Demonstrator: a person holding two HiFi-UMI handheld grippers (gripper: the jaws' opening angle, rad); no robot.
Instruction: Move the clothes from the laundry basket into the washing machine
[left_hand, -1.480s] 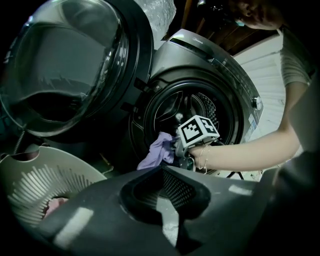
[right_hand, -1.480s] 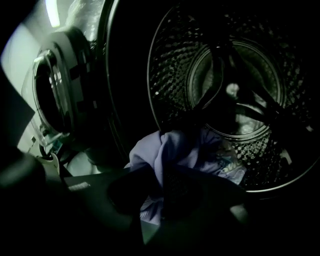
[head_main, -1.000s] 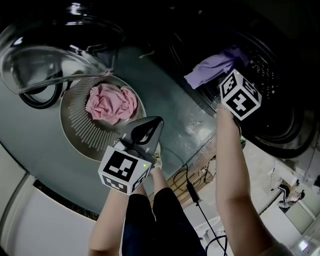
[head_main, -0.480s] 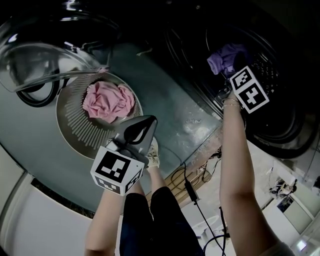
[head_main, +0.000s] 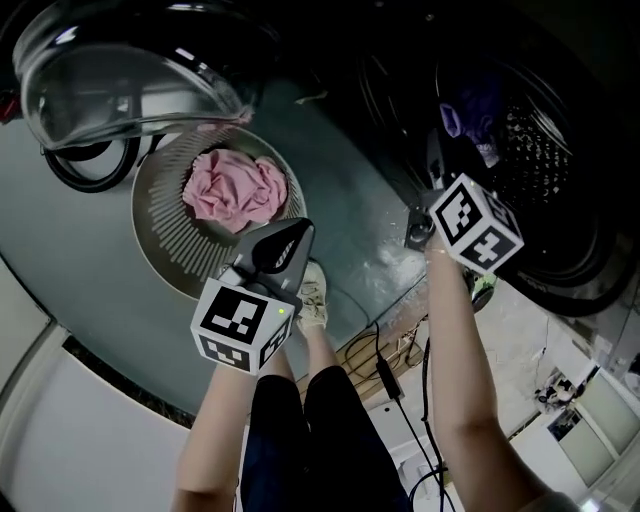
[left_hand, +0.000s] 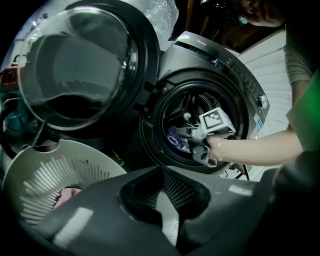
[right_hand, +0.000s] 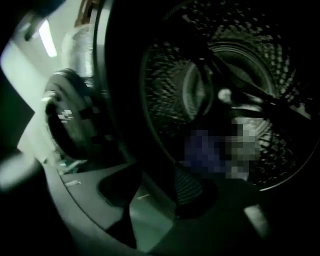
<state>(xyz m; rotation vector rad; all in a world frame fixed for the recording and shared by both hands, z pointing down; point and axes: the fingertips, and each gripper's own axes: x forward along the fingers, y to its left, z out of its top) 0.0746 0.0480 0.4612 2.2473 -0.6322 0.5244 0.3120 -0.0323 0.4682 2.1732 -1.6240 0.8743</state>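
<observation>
Your right gripper (left_hand: 196, 140) sits at the lower lip of the washing machine (left_hand: 220, 65) opening, right of centre in the head view. Its jaws are parted a little with nothing between them, and the round mouth is open around it. Your left gripper (head_main: 300, 235) hangs at the lower-right rim of the laundry basket (head_main: 150, 230), jaws closed together and empty. A strip of bare grey floor lies between the basket and the machine. At the upper left, the door (head_main: 130, 70), 1 domed glass bowl in a dark ring, stands swung open over the basket's far edge. There is 1 basket, round, pale plastic with slatted walls, and it holds 1 pink garment (head_main: 235, 190) crumpled in its middle. 1 purple garment (head_main: 468, 108) lies inside the drum (head_main: 540, 150), whose metal wall is perforated all over. It is clear of both grippers. Dark cables (head_main: 385, 370) trail over the floor at lower centre, beside your shoe (head_main: 312, 295).
</observation>
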